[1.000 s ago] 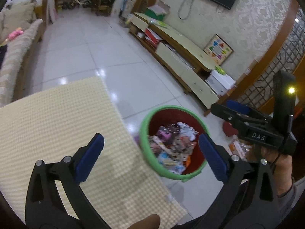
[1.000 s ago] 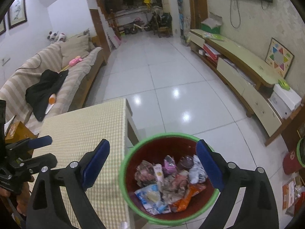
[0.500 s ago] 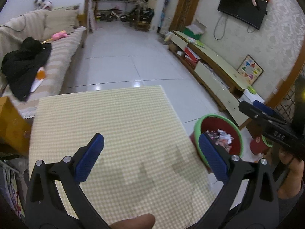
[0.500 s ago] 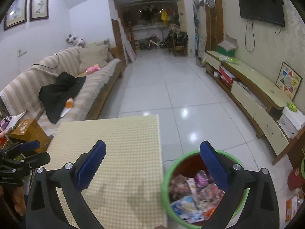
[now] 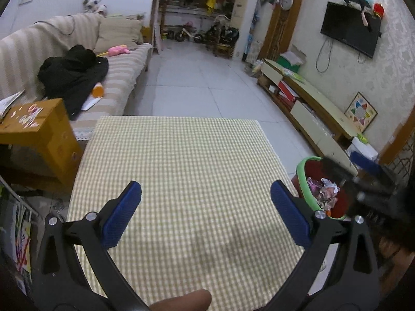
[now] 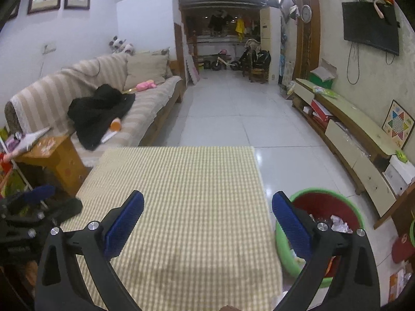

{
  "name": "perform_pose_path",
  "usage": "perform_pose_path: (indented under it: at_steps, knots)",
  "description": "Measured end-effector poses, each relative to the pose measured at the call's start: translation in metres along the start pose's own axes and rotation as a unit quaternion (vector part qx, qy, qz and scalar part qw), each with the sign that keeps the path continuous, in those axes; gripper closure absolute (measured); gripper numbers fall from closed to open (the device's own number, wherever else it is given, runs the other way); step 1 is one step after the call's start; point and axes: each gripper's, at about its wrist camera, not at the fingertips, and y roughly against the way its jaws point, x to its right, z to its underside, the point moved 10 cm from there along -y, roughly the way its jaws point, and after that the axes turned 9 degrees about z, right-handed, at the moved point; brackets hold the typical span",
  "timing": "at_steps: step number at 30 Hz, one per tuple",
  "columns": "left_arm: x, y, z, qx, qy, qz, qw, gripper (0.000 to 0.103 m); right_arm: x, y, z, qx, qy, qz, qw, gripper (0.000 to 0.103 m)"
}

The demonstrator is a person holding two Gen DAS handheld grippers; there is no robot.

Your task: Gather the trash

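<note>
One table [image 5: 181, 160] w/ checked cloth, centre frame. One bin [image 6: 345, 194] – green rim, red inside – lower right, on floor beside table edge; trash [image 5: 323, 190] heaped inside, wrappers too jumbled to count. Two grippers: left gripper [image 5: 205, 207] and right gripper [image 6: 207, 213] both angled down over cloth, jaws spread wide, nothing between. Fingertip [image 5: 186, 299] at bottom edge.

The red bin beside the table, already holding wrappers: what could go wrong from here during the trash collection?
1. The red bin stands close against the table edge, beside the open right gripper; a swing that way could knock it.
2. The trash is piled loosely, so tipping may spill it.
3. The left gripper is near the right one; they might collide.
</note>
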Motion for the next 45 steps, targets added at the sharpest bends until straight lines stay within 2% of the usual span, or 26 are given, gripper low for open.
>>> perform_pose_path:
  at_steps: [7,12,19,27,45]
  knots:
    - [-0.016,0.022,0.004,0.035,-0.035,-0.034,0.9982,0.005,-0.021,0.016,0.001,0.040,0.017,0.016,0.999,0.007]
    - [-0.028,0.035,0.004,0.050,-0.044,-0.068,0.9955,0.005,-0.020,0.018,0.004,0.037,0.014,0.013,0.999,0.007]
    - [-0.032,0.037,0.007,0.058,-0.021,-0.050,0.9969,0.005,-0.022,0.023,0.013,0.041,0.015,0.003,0.999,0.007]
    - [-0.023,0.042,0.002,0.078,-0.044,-0.064,0.9939,0.005,-0.017,0.022,0.015,0.049,0.008,0.004,0.999,0.007]
    - [-0.015,0.050,-0.003,0.083,-0.052,-0.054,0.9937,0.005,-0.010,0.019,0.015,0.050,-0.004,0.007,0.999,0.007]
